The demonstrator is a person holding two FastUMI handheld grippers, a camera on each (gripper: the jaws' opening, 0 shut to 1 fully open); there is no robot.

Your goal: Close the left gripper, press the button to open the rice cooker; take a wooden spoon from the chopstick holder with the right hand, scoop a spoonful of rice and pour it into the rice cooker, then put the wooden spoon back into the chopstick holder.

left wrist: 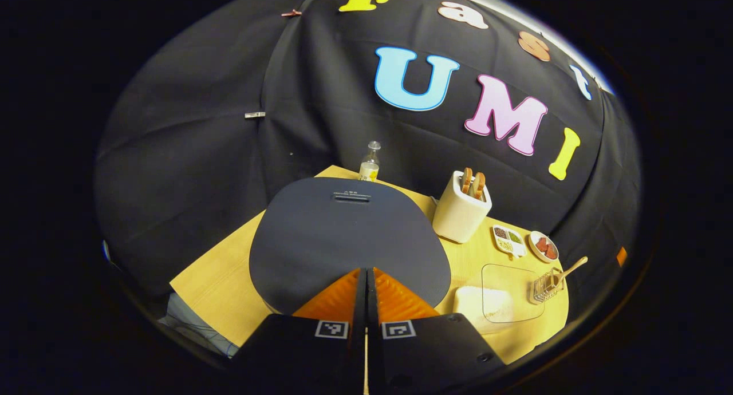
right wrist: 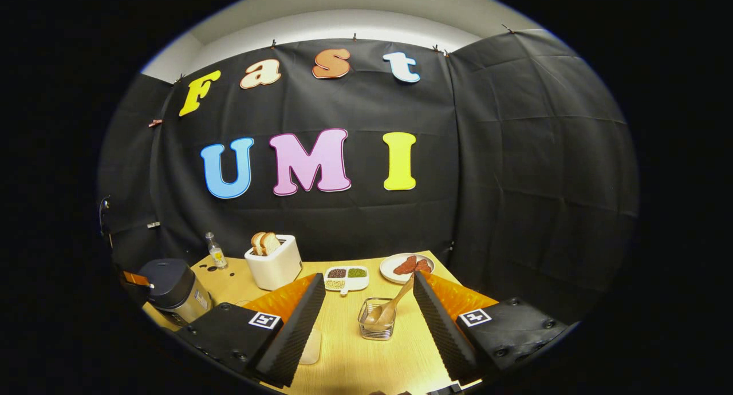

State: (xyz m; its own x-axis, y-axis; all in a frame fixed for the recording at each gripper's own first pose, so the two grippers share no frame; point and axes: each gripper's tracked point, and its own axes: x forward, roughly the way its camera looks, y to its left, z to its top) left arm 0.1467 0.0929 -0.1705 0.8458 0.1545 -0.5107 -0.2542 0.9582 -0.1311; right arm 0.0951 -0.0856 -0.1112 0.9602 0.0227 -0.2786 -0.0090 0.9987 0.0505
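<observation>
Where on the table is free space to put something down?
Bare wood lies left of the rice cooker and in front of the chopstick holder. It is crowded at the back: toaster, divided dish, plate.

Black hand-held gripper (right wrist: 364,320), square markers

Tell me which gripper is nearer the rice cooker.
Left. The left gripper hangs, shut, just above the rice cooker lid; the right gripper sits open, off by the chopstick holder.
</observation>
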